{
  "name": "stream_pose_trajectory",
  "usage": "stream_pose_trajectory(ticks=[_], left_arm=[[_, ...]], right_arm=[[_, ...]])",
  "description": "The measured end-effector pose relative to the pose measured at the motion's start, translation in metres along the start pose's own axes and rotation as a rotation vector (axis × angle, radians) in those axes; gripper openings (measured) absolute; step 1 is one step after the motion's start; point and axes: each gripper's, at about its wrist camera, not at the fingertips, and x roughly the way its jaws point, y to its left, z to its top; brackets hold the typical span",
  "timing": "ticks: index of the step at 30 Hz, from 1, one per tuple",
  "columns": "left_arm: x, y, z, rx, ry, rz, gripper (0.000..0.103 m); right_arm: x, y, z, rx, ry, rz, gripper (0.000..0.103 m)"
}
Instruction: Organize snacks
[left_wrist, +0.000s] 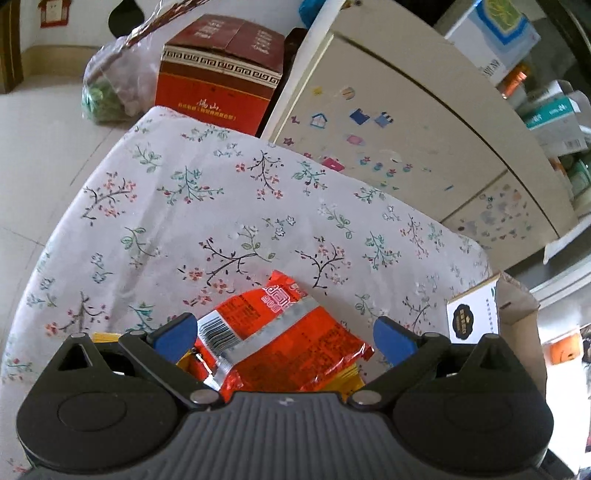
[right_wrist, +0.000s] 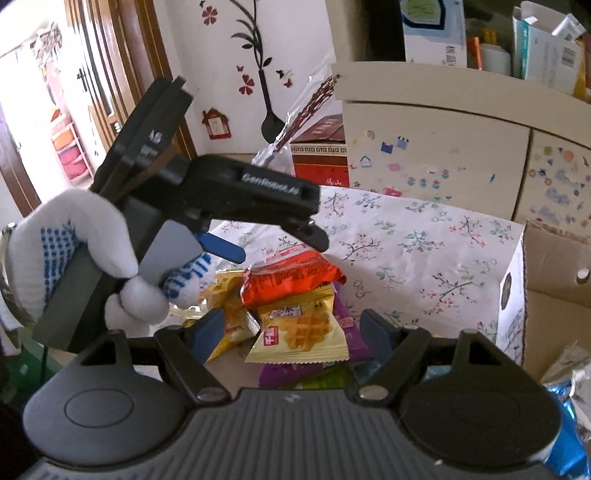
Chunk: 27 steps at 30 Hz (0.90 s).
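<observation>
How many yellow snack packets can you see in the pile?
2: a waffle packet at the front, and another yellow packet left of it, behind the right gripper's left finger. More may be hidden underneath.

Both claws gape, tilted downward. The left claw (left_wrist: 285, 334) holds nothing; a white-gloved left hand (right_wrist: 79, 254) grips its handle. The right claw (right_wrist: 295, 336) is likewise empty.

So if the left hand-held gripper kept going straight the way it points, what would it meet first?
Most likely the red snack packet, lying between the open left hand-held gripper fingers on the floral cloth; depth is unclear.
</observation>
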Motion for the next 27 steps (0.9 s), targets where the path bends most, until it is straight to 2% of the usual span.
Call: stream_pose_trajectory(ticks=[3,7,23,26,27], left_arm=[[0.008,-0.001,0.002,-0.004,0.017,0.004,0.103],[0.017,-0.001,0.002,-0.001,0.028,0.06,0.103],[0.022,-0.007,0.002,0.049,0.059,0.073,0.103],[0.024,-0.01,0.001,0.061,0.065,0.084,0.103],[0.025,-0.01,0.001,0.064,0.066,0.088,0.103]], right_arm=[[0.007,0.0,0.0,-0.003,0.001,0.001,0.08],[0.016,0.002,0.0,-0.036,0.002,-0.006,0.08],[0.044,0.003,-0.01,-0.074,0.044,-0.003,0.079],[0.045,0.005,-0.01,-0.093,0.037,-0.009,0.073],[0.045,0.005,-0.01,-0.095,0.037,-0.006,0.068]])
